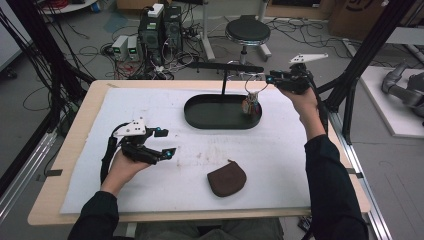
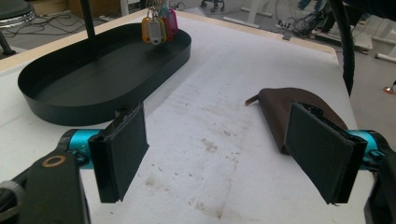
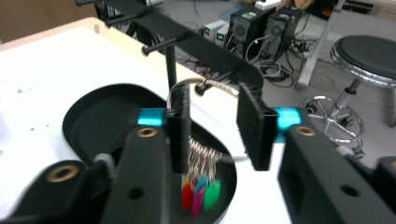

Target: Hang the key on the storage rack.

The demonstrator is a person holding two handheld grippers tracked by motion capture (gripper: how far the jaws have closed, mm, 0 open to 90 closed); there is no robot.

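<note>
A metal key ring [image 1: 252, 85] with several coloured tags [image 1: 251, 106] hangs from a peg of a black stand [image 1: 223, 82] over the right end of a black oval tray [image 1: 210, 121]. My right gripper [image 1: 272, 79] is level with the ring. In the right gripper view its jaws [image 3: 212, 126] stand apart, the ring's wire [image 3: 217, 85] runs across the gap, and the tags [image 3: 201, 193] dangle below. A brown pouch [image 1: 226, 177] lies on the mat near the front. My left gripper [image 1: 166, 142] hovers left of it, open and holding nothing [image 2: 219, 154], with the pouch [image 2: 275, 105] behind its right jaw.
A white mat [image 1: 280, 150] covers the wooden table. Behind the table stand a round stool [image 1: 247, 31] and computer cases [image 1: 160, 30] among cables. Black frame bars [image 1: 360, 55] rise at the table's right edge.
</note>
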